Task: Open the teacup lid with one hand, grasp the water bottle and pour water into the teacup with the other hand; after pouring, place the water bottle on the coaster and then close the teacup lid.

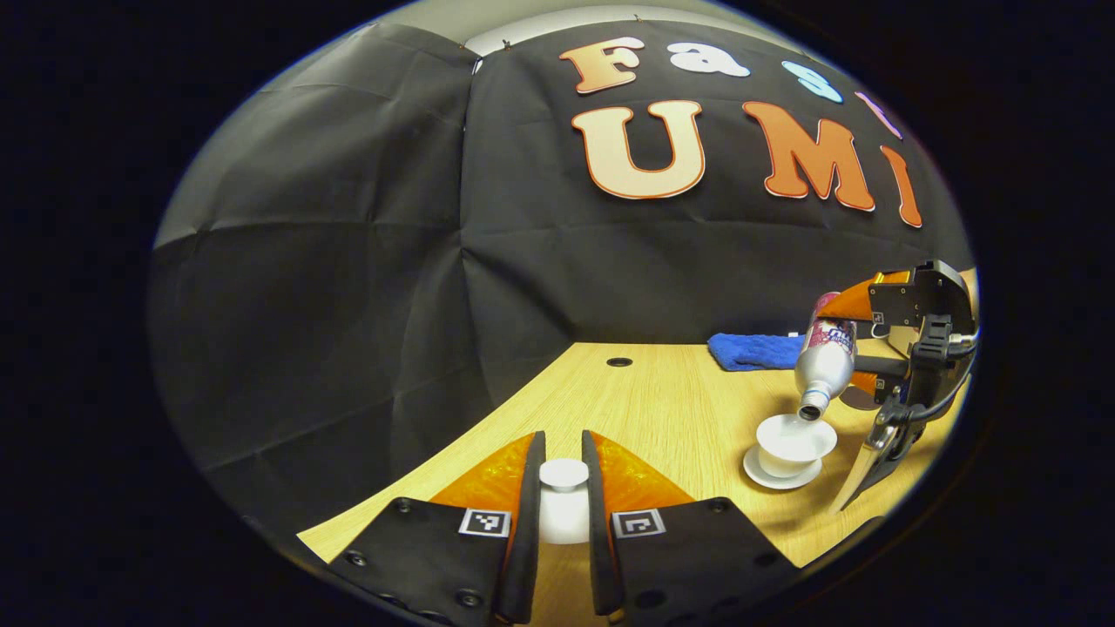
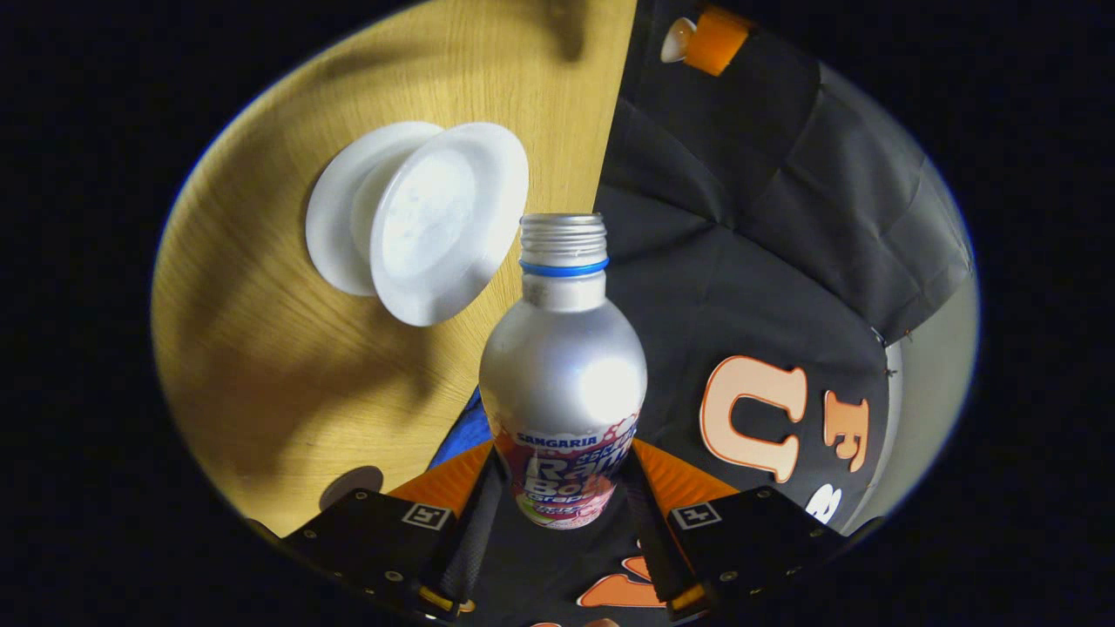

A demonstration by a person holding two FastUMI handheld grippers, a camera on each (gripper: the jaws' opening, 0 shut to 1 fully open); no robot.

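Both grippers (image 1: 564, 488) (image 2: 562, 514) clamped: lid (image 1: 564, 501), bottle (image 2: 562, 383)

Left gripper (image 1: 564, 488) level, right gripper (image 2: 562, 509) tipped down — both clamped.

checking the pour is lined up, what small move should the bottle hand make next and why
Probably hold the tilt a moment more. The right gripper has its jaws shut on the water bottle, tipped with its open mouth just over the uncovered teacup on its saucer. The left gripper holds the lid aside. Whether the cup is full cannot be told.
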